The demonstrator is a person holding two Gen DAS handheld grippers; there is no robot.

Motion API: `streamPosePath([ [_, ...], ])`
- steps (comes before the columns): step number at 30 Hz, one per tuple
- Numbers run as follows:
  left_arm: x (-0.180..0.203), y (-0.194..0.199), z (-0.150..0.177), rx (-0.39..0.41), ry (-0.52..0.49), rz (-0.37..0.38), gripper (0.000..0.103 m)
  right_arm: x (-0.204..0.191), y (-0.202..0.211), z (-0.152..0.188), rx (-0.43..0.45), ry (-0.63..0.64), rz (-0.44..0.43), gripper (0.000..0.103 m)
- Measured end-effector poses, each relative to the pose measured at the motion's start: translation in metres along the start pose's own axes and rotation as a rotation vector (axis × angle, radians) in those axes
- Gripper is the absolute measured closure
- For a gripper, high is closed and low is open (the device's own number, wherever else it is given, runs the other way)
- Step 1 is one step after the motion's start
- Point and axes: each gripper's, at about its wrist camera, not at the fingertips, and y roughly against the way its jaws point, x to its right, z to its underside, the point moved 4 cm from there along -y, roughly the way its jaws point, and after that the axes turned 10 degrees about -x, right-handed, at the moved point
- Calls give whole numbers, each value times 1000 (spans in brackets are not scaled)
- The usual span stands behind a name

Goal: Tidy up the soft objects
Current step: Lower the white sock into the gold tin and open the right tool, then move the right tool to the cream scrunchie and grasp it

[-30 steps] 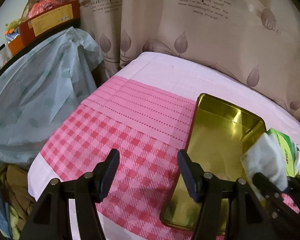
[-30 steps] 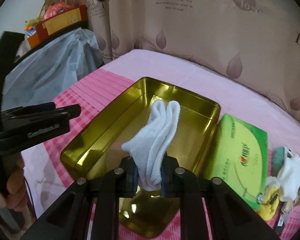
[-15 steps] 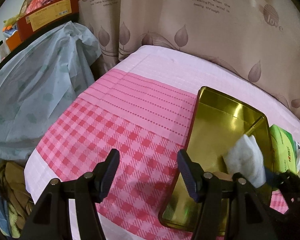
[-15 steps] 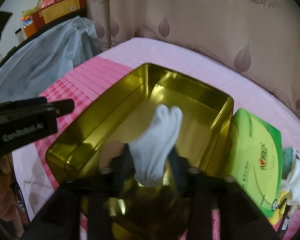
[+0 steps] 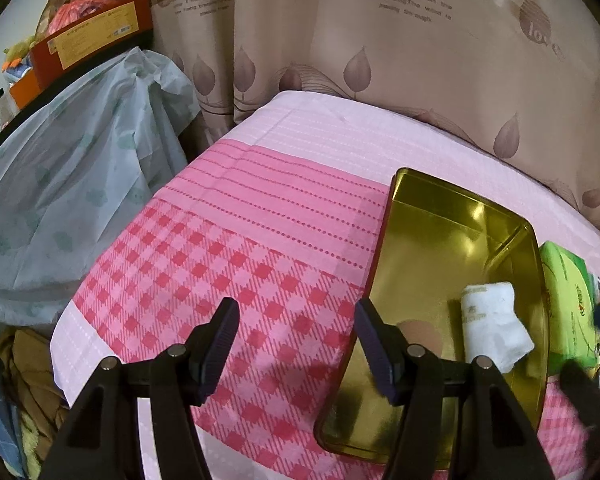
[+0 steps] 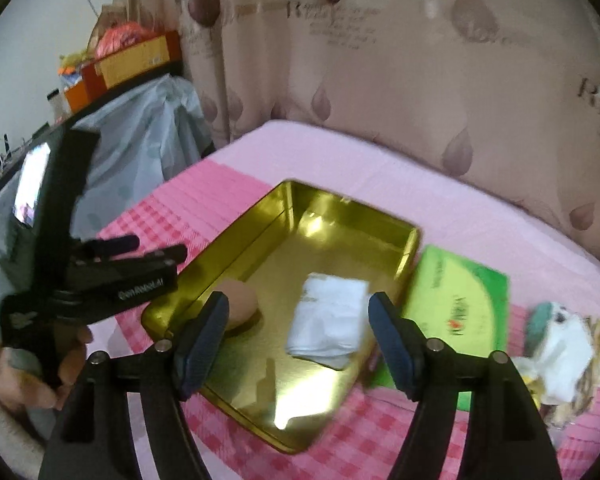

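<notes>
A folded white sock lies loose on the floor of the gold tin tray. Beside it in the tray sits a round beige puff. My right gripper hangs above the near part of the tray; its jaws are opening and nothing is between them. In the left wrist view my left gripper stands open over the pink checked cloth, left of the tray. More soft white and teal items lie heaped to the right of a green packet.
A leaf-print curtain hangs behind the bed. Left of the bed is a pale plastic-covered heap, with orange boxes on a shelf above it. A hand holds the left gripper's handle at the left edge of the right wrist view.
My right gripper lowered the white sock into the tray, opened and let it go, then drew back and up. The sock now lies flat. The left gripper stayed put.
</notes>
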Motion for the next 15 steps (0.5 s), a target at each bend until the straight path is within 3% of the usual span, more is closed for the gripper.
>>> streamPosePath([
  [6, 4, 2, 2, 11, -20, -5, 42, 45, 45, 9, 74, -39, 71, 34],
  [15, 11, 1, 5, 17, -49, -15, 42, 188, 79, 43, 75, -226, 307, 33],
])
